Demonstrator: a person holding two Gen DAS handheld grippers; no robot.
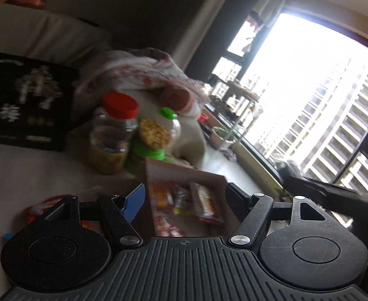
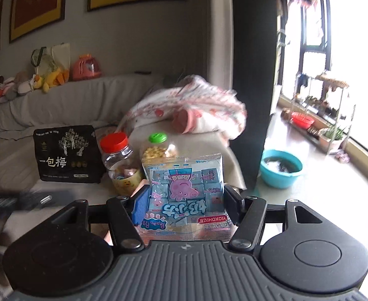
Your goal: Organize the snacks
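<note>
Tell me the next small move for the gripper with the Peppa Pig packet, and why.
Probably carry the Peppa Pig packet, clamped in the right gripper, over to the open box between the left gripper's fingers. That box already holds wrapped snacks.

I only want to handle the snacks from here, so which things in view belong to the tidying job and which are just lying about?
Belongs to the job:
- Peppa Pig snack bag in the right gripper
- open box of snack packets between the left gripper's jaws
- red-lidded jar
- green-lidded jar
- black plum bag

Just lying about:
- crumpled blanket
- plush toys
- blue basin
</note>
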